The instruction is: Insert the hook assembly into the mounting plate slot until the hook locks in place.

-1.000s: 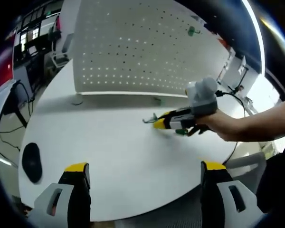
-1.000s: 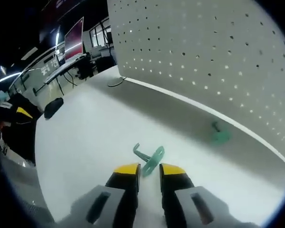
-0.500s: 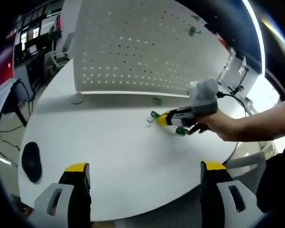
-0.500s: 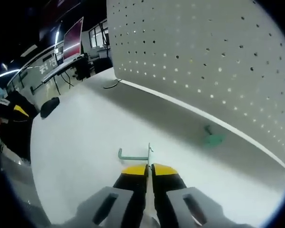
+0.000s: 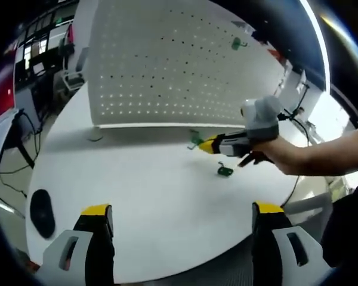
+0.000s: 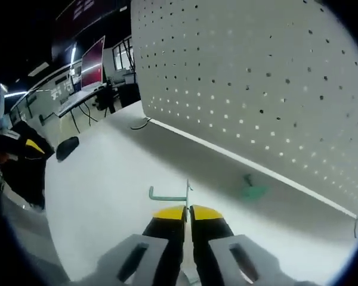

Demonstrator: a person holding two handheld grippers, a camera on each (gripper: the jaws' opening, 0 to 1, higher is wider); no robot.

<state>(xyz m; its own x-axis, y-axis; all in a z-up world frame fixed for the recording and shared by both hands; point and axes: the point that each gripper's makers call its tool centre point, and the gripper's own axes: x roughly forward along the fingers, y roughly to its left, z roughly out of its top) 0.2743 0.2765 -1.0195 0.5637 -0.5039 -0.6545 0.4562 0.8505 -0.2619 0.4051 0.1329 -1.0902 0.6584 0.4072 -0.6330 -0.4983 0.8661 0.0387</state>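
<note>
A white perforated mounting plate (image 5: 167,65) (image 6: 256,77) stands upright at the back of the white table (image 5: 143,196). My right gripper (image 6: 187,210) (image 5: 210,144) is shut on a green hook (image 6: 167,195) (image 5: 195,141), held above the table in front of the plate's lower edge. A second green hook (image 5: 225,171) lies on the table below that gripper. Another green piece (image 6: 250,189) lies near the foot of the plate. One more green hook (image 5: 235,43) hangs high on the plate. My left gripper (image 5: 182,208) hovers open over the table's near edge, holding nothing.
A black mouse (image 5: 42,211) (image 6: 67,148) lies at the table's left side. A small round foot (image 5: 94,134) and a cable (image 6: 140,125) sit by the plate's left corner. Desks and monitors (image 6: 92,50) stand beyond the table. A person's forearm (image 5: 322,158) reaches in from the right.
My right gripper closed on the green hook, lifted it off the table and carried it nearer the plate. A second hook now shows on the table below it. The left gripper stayed put.
</note>
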